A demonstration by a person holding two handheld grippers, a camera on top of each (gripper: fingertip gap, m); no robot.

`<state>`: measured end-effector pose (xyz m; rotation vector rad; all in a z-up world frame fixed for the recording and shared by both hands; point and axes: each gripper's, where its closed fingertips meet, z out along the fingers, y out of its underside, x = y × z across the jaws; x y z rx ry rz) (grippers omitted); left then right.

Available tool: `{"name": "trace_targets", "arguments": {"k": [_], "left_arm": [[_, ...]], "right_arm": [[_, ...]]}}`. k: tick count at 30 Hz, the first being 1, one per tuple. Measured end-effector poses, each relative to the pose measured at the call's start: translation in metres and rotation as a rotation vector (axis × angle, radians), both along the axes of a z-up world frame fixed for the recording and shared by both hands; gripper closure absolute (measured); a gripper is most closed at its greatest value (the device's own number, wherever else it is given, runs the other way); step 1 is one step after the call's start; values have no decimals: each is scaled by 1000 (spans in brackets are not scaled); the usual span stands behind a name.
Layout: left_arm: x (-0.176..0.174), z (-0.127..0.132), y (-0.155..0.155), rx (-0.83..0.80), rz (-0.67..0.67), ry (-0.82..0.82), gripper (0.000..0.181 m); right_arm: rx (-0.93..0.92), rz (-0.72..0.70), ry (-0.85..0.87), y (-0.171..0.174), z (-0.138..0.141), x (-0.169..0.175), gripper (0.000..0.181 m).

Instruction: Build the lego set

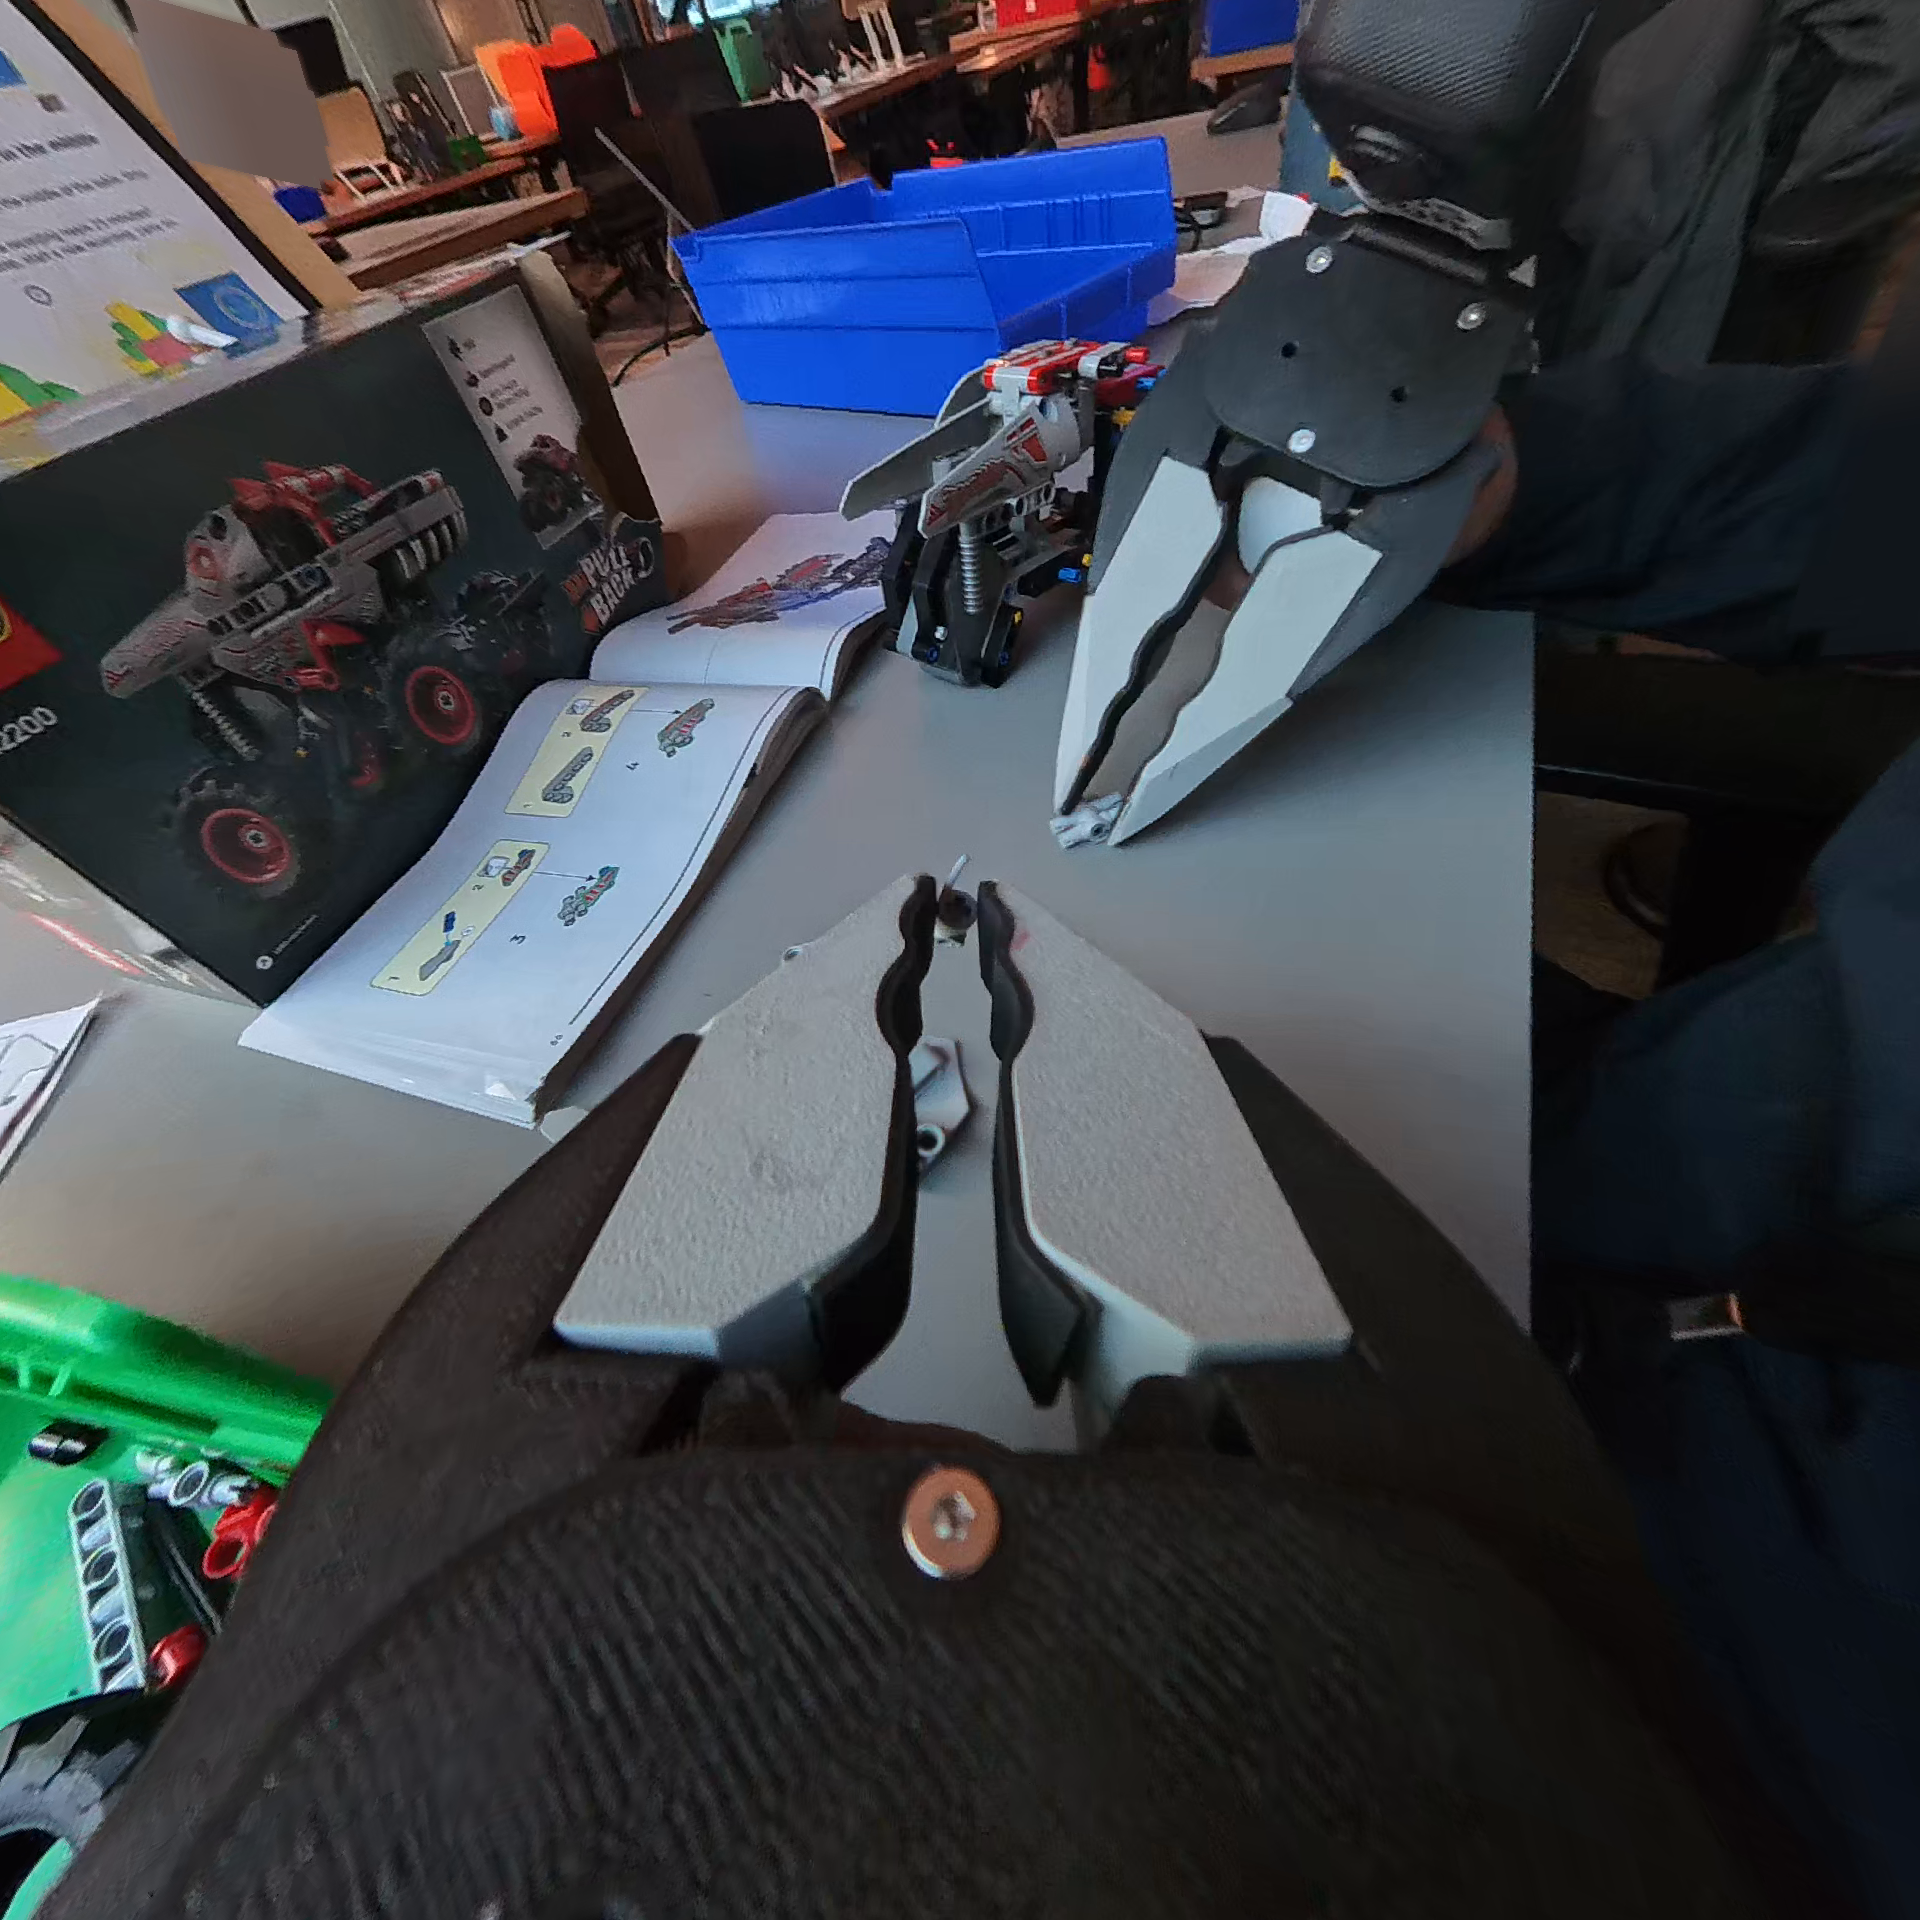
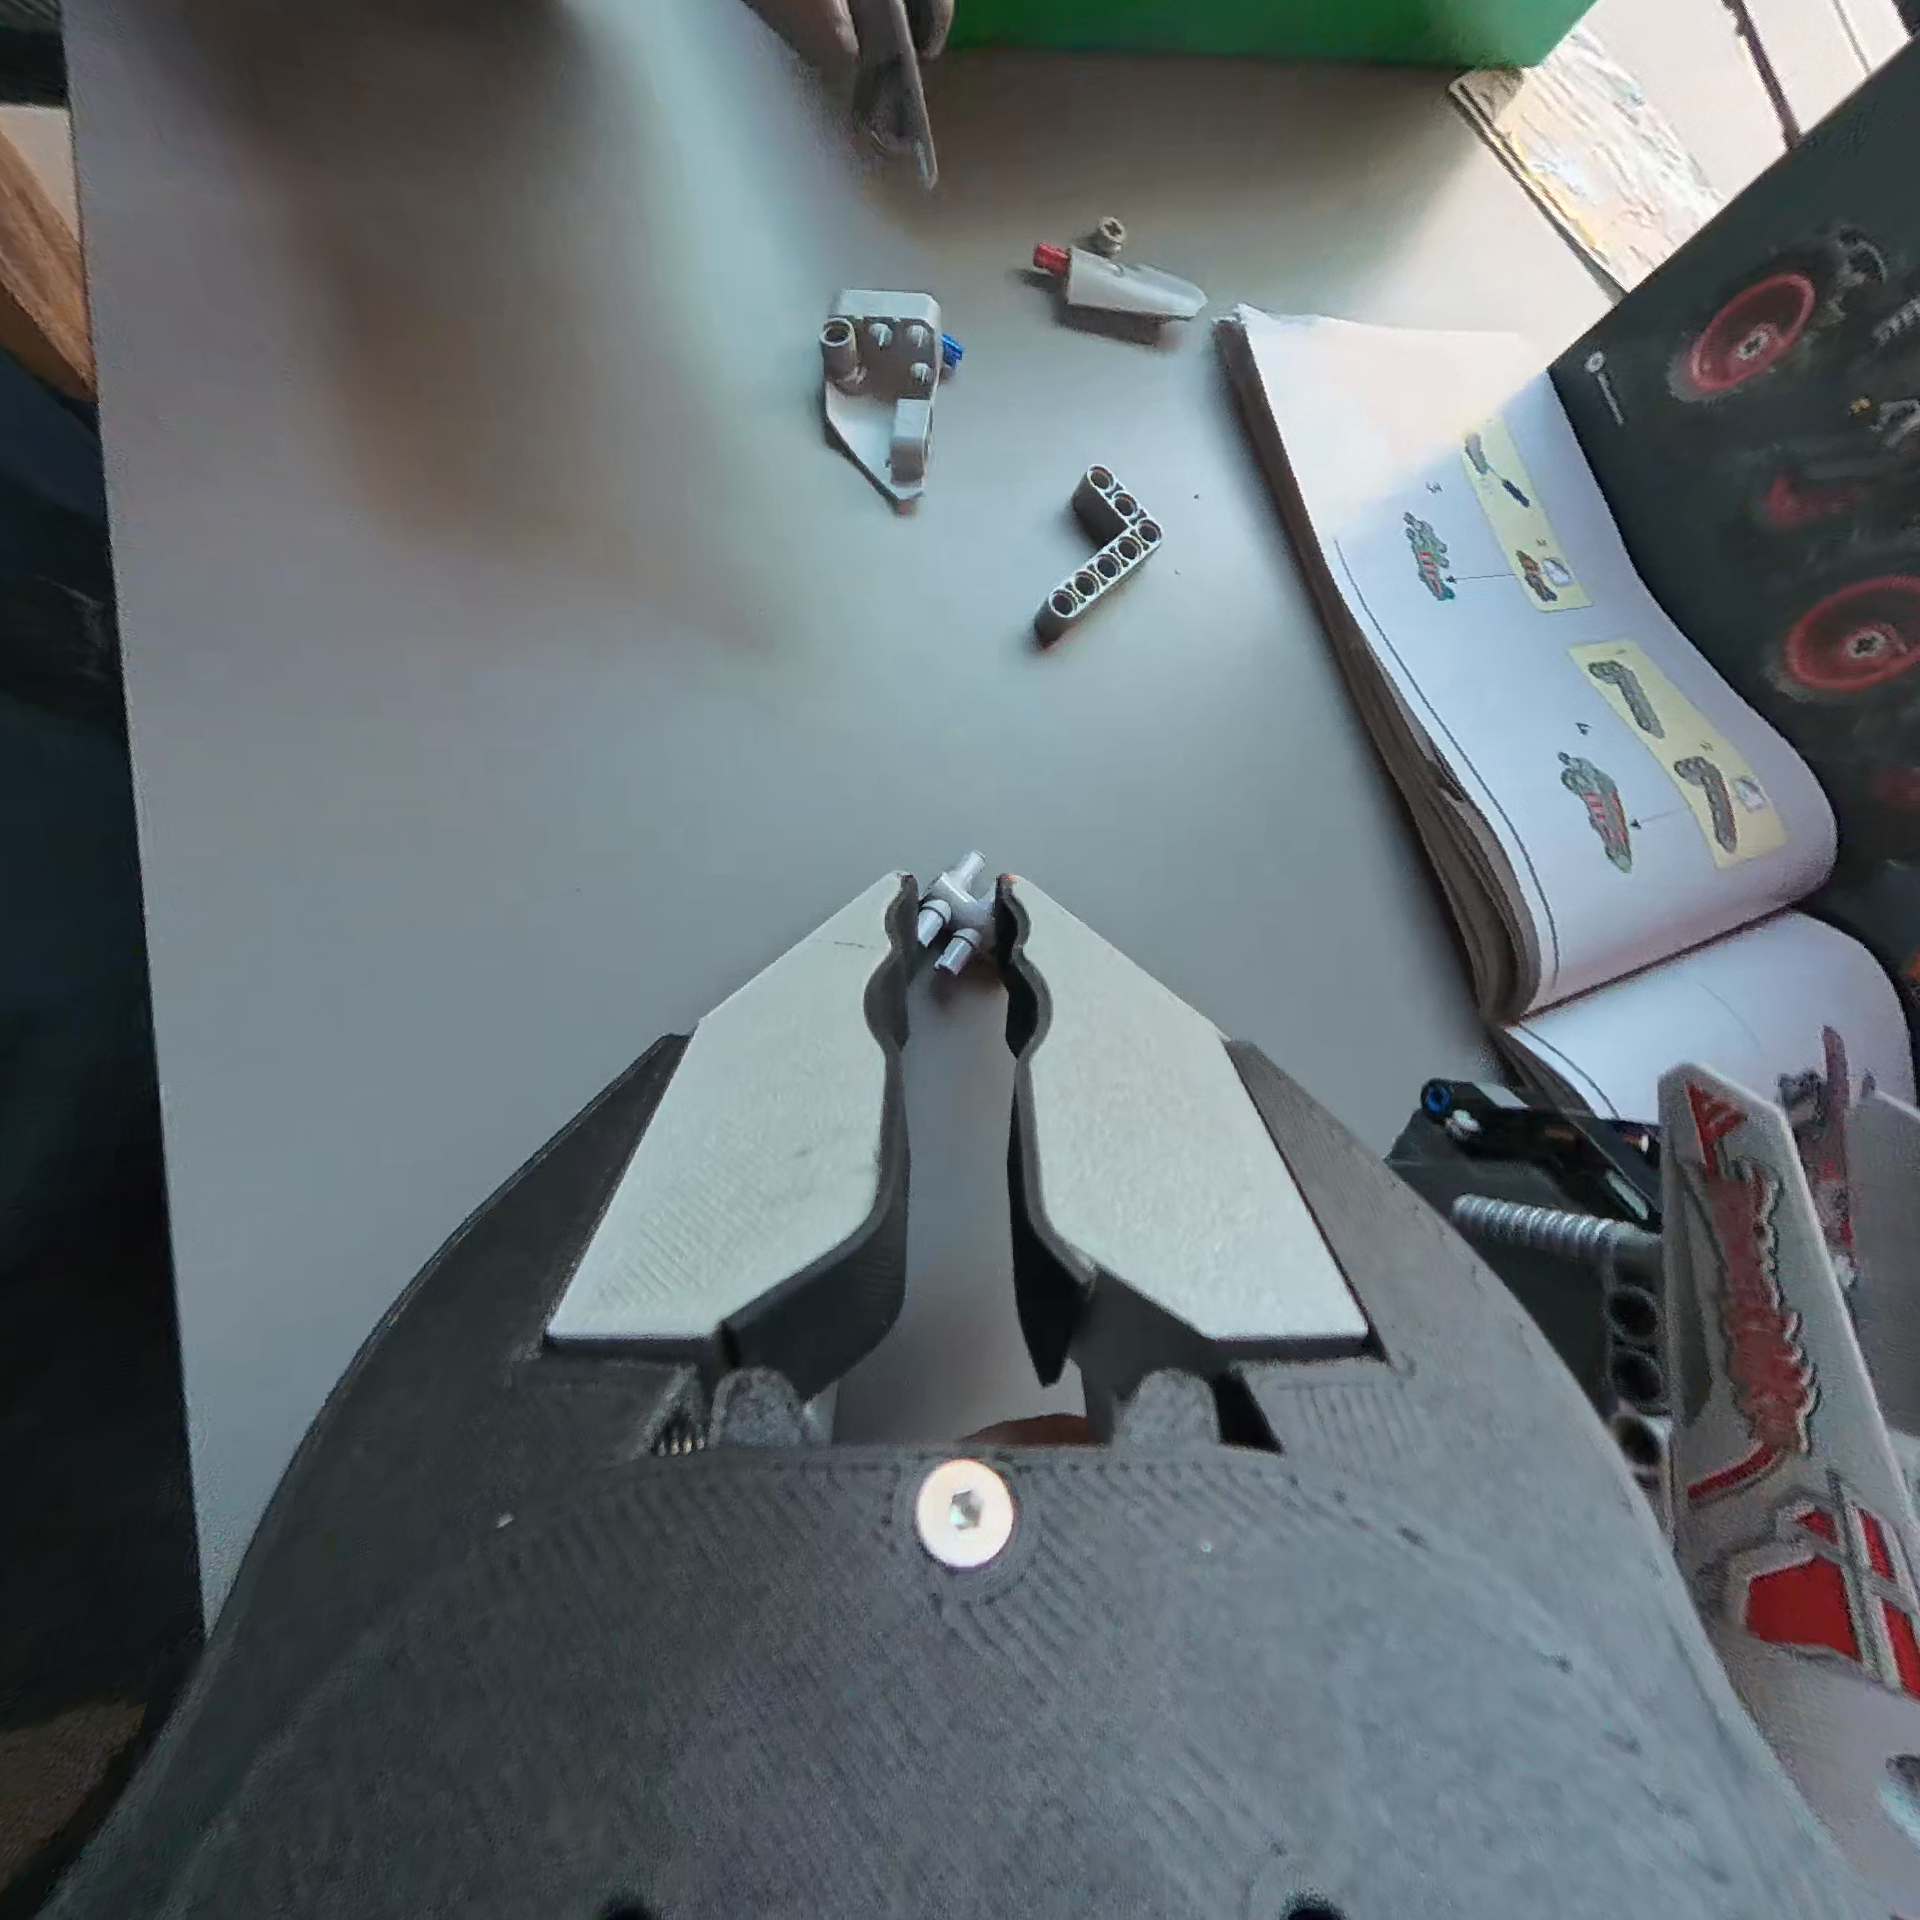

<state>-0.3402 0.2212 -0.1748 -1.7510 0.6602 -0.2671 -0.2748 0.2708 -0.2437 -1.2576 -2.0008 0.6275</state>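
Note:
My right gripper [image 2: 951,883] is shut on a small light grey pin connector [image 2: 954,914] just above the grey table [image 2: 520,623]. It also shows in the left wrist view [image 1: 1091,826], tips down near the table. My left gripper [image 1: 951,894] is nearly closed around a small dark piece [image 1: 954,912] at its tips. A grey panel piece [image 1: 940,1091] lies on the table below its fingers. The partly built grey, red and black truck model [image 1: 997,499] stands behind the right gripper and shows at the right of the right wrist view [image 2: 1766,1351].
An open instruction booklet [image 1: 582,852] [image 2: 1507,675] lies beside the set's box [image 1: 291,623]. Loose on the table are a grey panel with a blue pin [image 2: 883,384], an L-shaped beam [image 2: 1107,556] and a panel with a red pin [image 2: 1122,286]. A green parts tray [image 1: 125,1455] and blue bins [image 1: 914,281] stand nearby. My hands' fingertips stand some 11 cm from each other.

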Motion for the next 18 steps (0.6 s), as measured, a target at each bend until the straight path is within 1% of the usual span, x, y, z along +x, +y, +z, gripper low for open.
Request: {"name": "trace_targets", "arguments": {"k": [3, 7, 11, 18], "left_arm": [[-3, 0, 2, -2, 22, -9, 177], [-4, -1, 3, -51, 19, -73, 177], [-5, 0, 3, -50, 25, -78, 177], [-6, 1, 4, -35, 42, -65, 177]], "right_arm": [[-27, 1, 54, 0, 7, -1, 170], [-63, 13, 111, -1, 18, -3, 169], [-17, -20, 113, 6, 16, -2, 169], [-17, -16, 119, 4, 16, -1, 169]]}}
